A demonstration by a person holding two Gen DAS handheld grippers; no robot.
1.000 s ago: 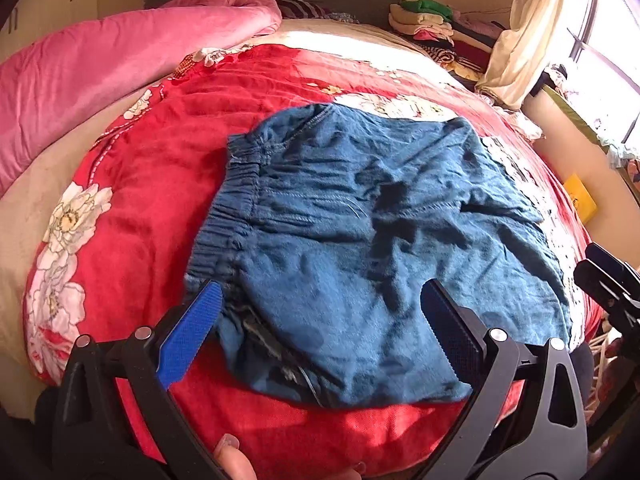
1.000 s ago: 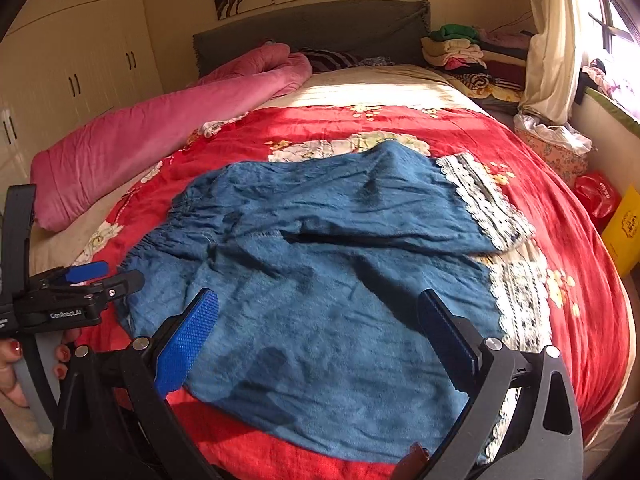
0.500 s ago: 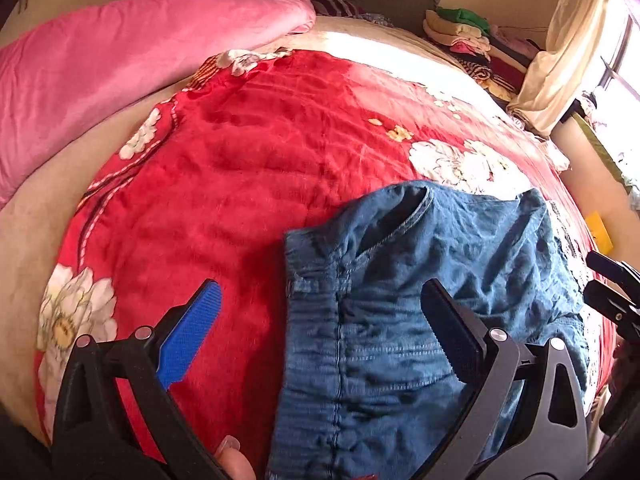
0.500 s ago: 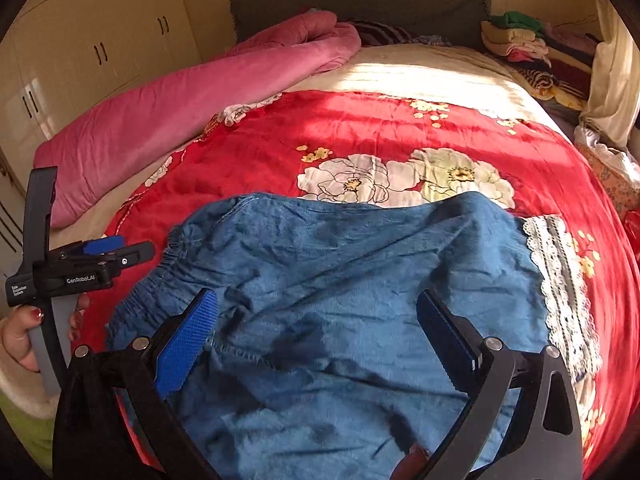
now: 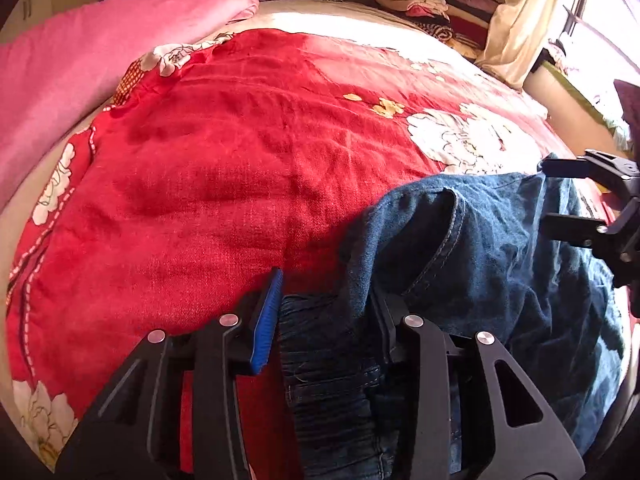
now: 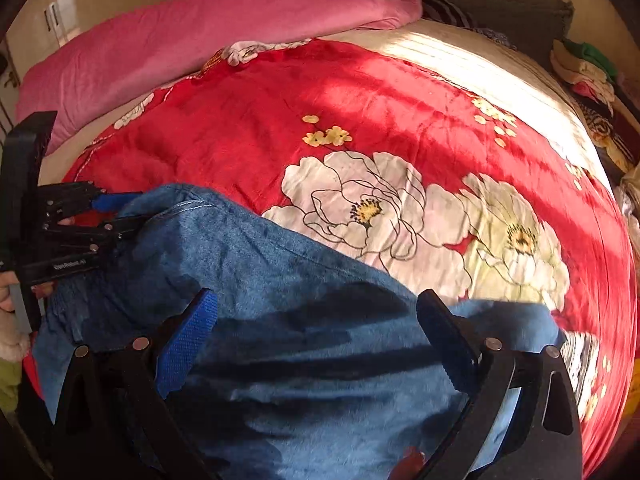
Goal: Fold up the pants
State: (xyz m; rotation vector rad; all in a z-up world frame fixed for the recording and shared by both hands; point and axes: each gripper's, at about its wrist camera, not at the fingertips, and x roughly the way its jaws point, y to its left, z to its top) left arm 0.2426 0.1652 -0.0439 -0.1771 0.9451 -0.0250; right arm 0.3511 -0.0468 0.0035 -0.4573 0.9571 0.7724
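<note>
Left gripper (image 5: 326,316) has just been closing on the waistband of the pants (image 6: 280,288) lying on the bed (image 5: 240,160), right gripper (image 6: 316,340) hangs open over them, so I'd grab deep and lift evenly.

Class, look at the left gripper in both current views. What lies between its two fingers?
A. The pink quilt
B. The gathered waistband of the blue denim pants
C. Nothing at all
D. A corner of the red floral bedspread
B: the left gripper has narrowed around the elastic waistband of the blue denim pants; the right wrist view shows the same edge between its fingers.
</note>
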